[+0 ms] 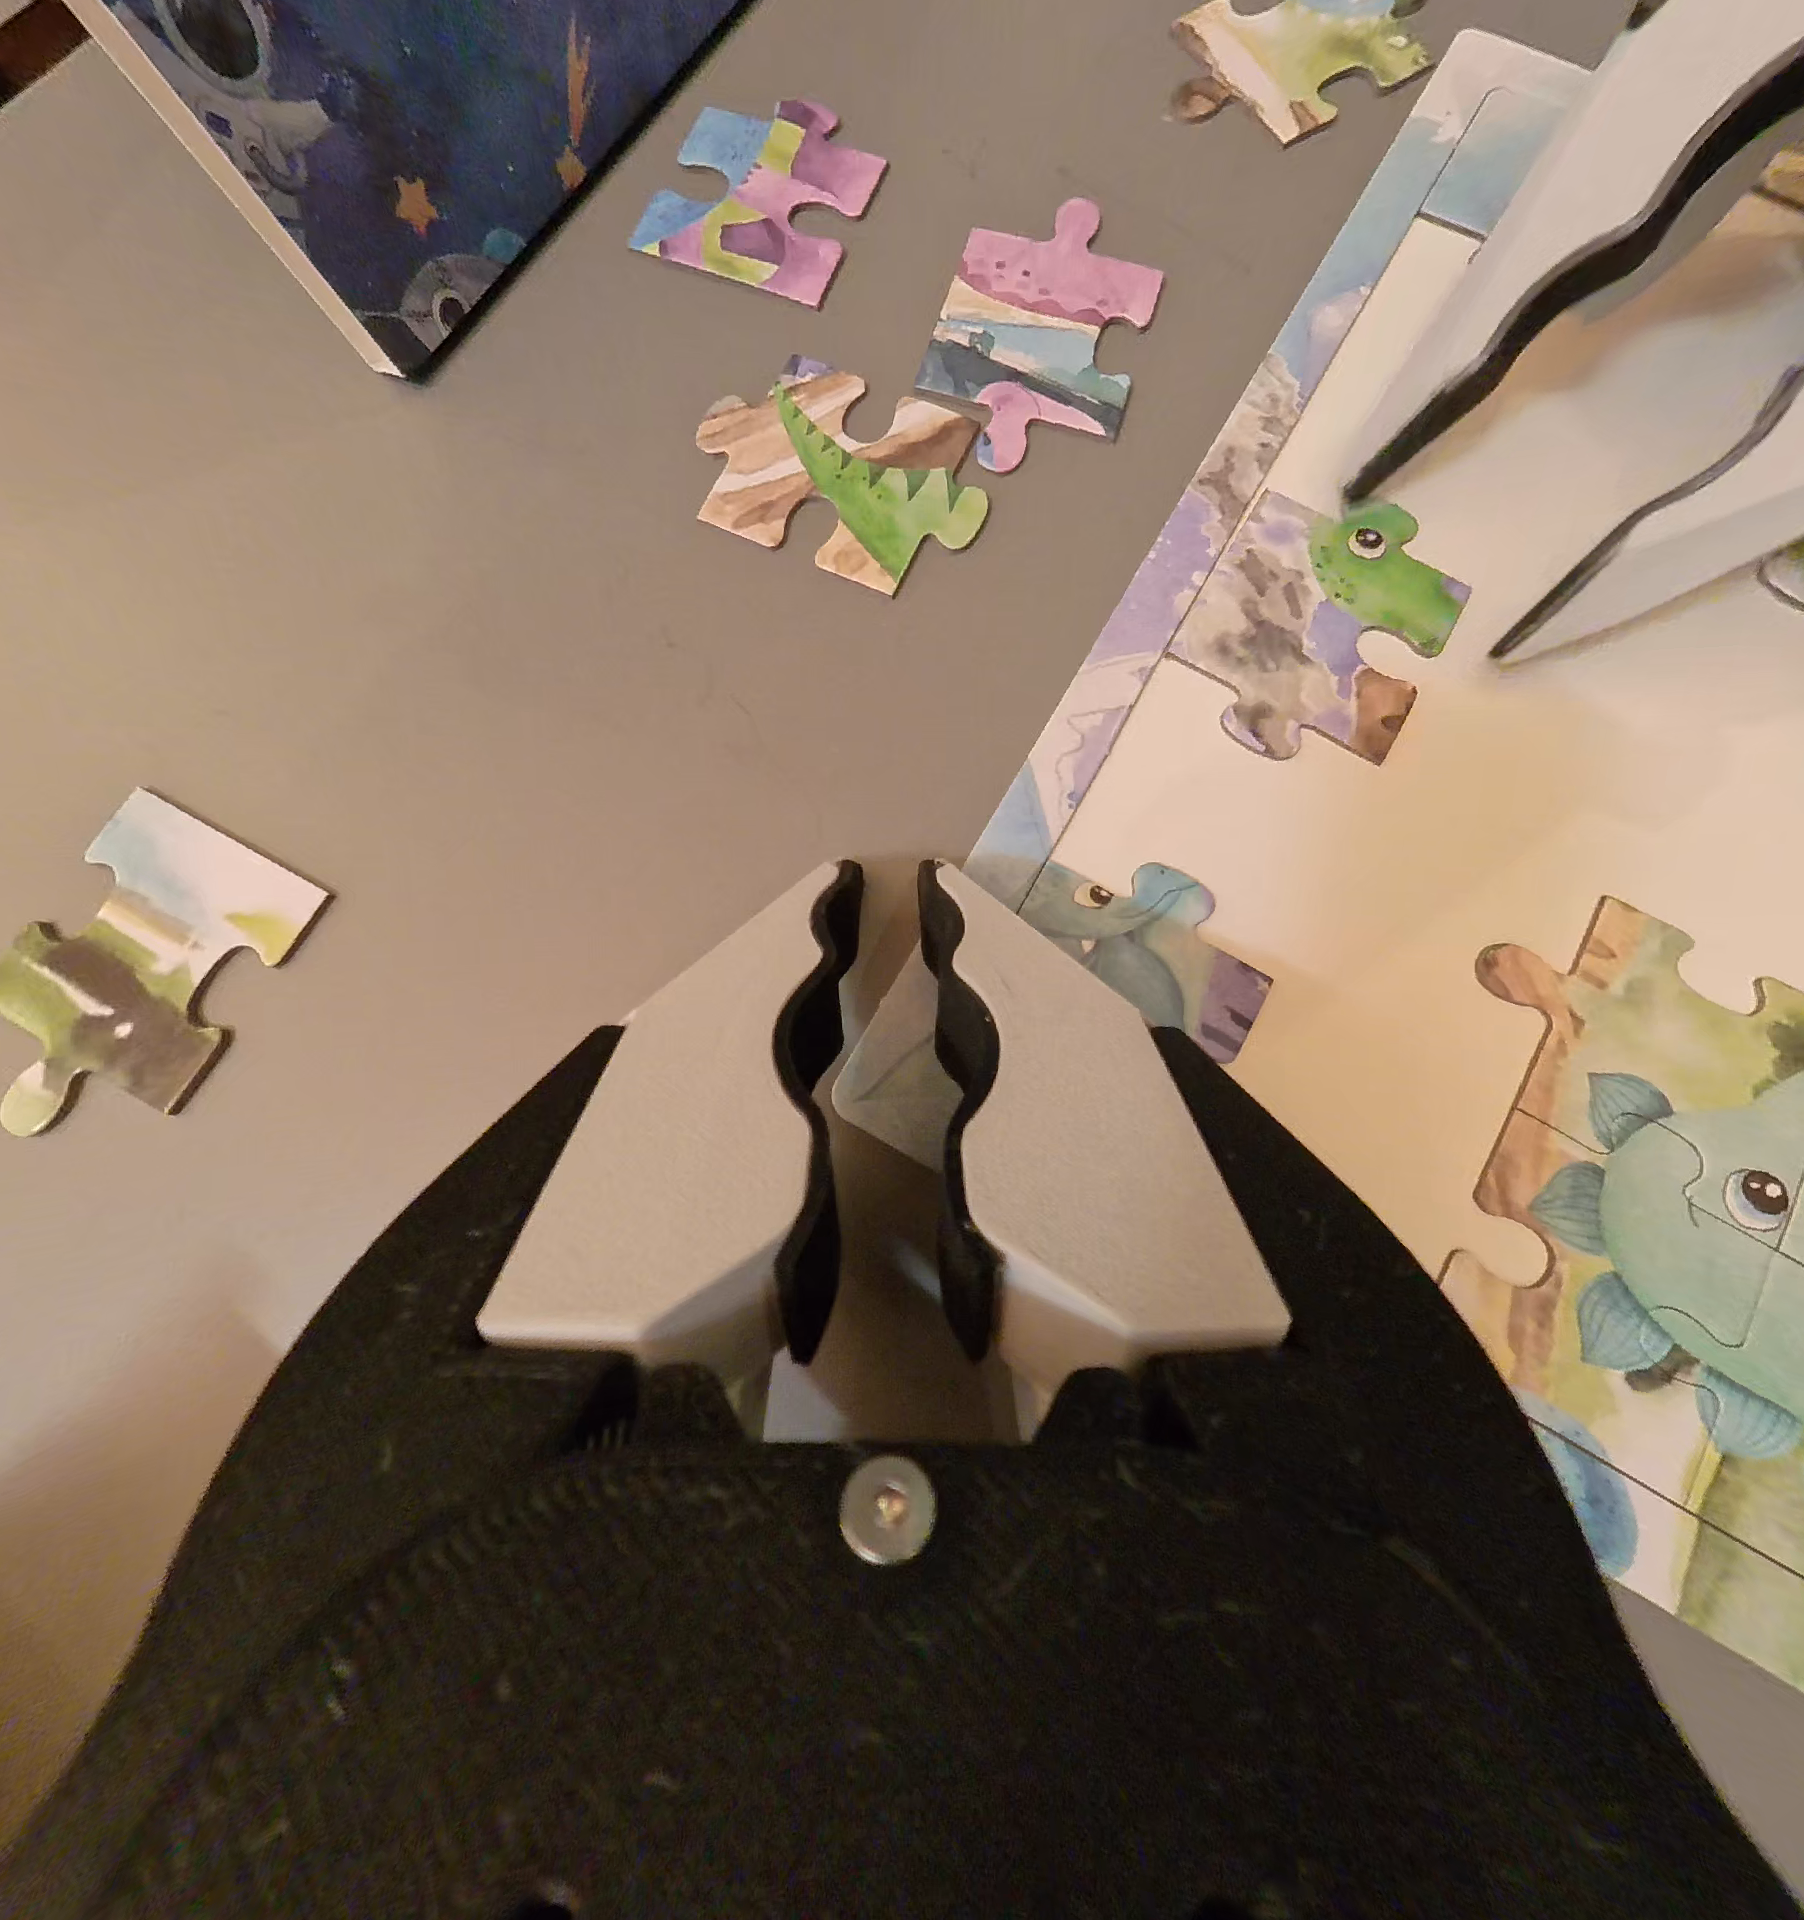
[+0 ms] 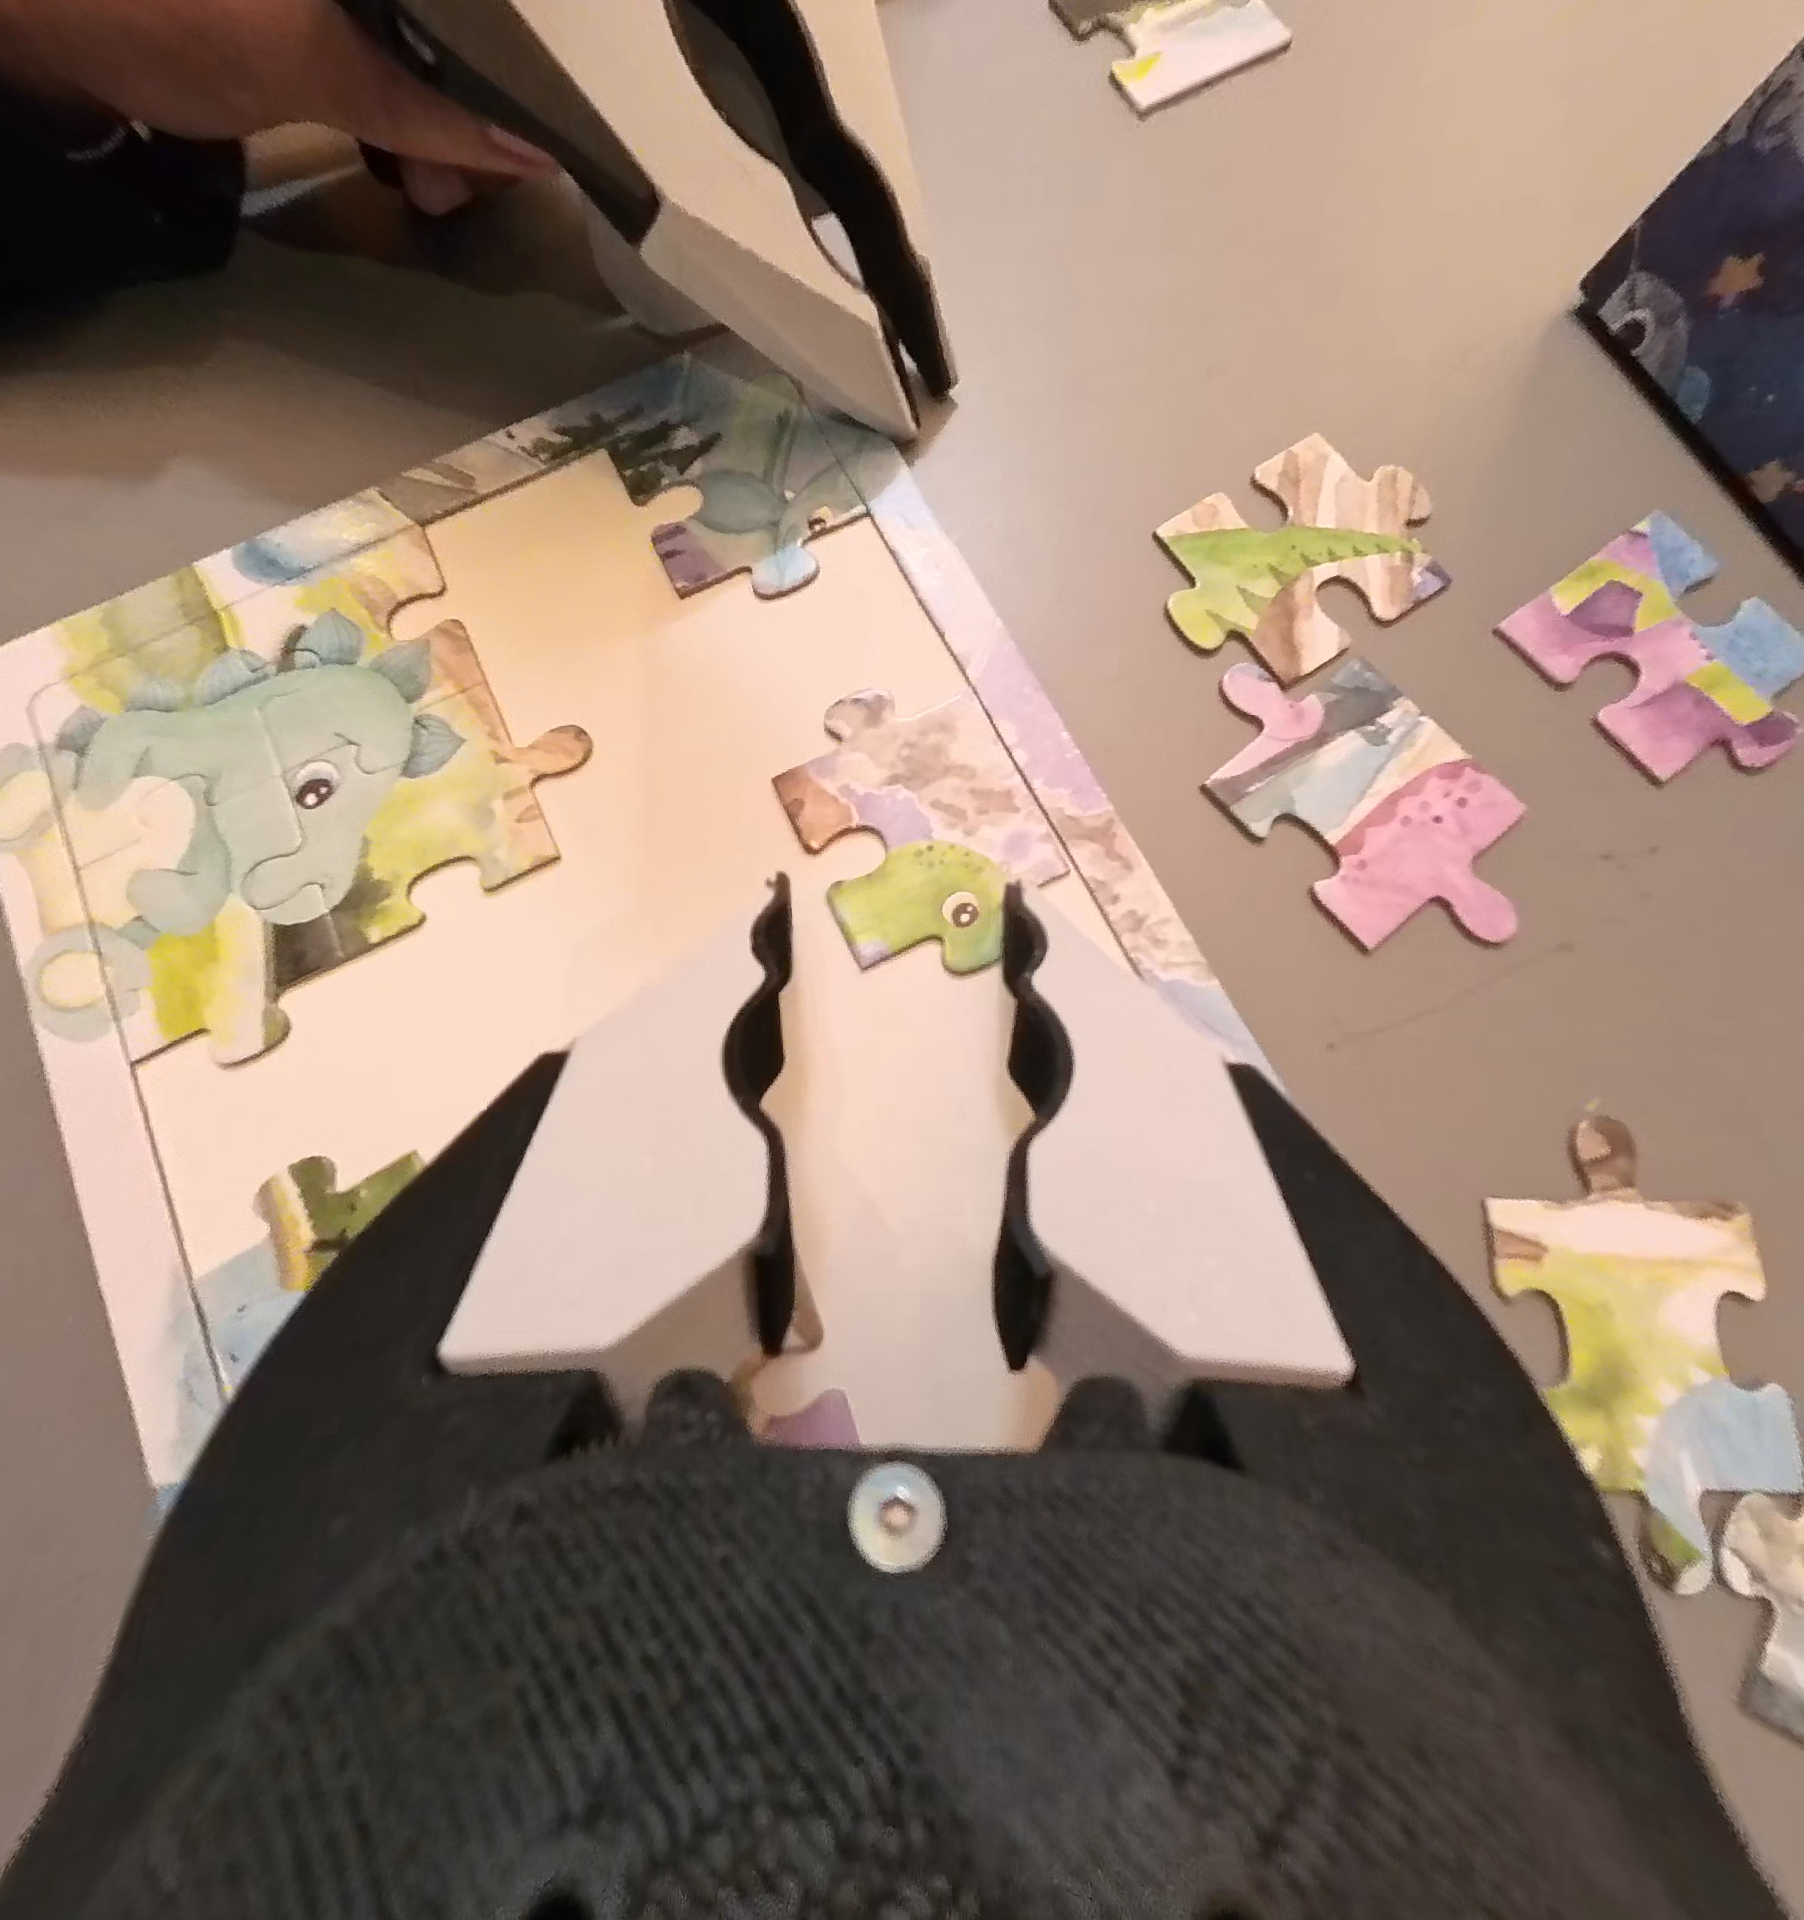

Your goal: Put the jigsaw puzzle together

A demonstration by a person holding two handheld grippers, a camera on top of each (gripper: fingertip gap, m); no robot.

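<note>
Step in hand, as judged: seating the green dino-head piece [image 2: 913, 883] in the puzzle tray [image 2: 607, 1049] and picking what goes next to it.

**Gripper state**
- Right gripper [image 2: 893, 914]: fingers spread, nothing between them. Tips sit low over the tray, one each side of the dino-head piece's lower edge; contact w/ the piece can't be confirmed.
- Left gripper [image 1: 890, 883]: fingers nearly pressed together, only a narrow slit between the pads. It sits at the tray's corner; whether it pins the tray edge can't be told.

**Where the work is**
- Tray lies flat on the grey table [image 1: 410, 644]. The dino-head piece is against the tray's border. A blue-green dino cluster [image 2: 285, 800] is assembled well apart, at the opposite side.
- Loose pcs on the table beside the tray: green-tail piece [image 2: 1303, 561], pink/blue piece [image 2: 1365, 800], purple/blue piece [image 2: 1656, 644].

**Doing it well**
1. Keep the left gripper at the corner so the tray can't slide.
2. Check the dino-head piece lies flush, straight edge tight to the border.
3. Judged best next candidate: the green-tail piece, by colour match. Pinch it by an edge, keep it level.
4. Lower the tab straight into the socket; don't drag across seated pcs.
</note>
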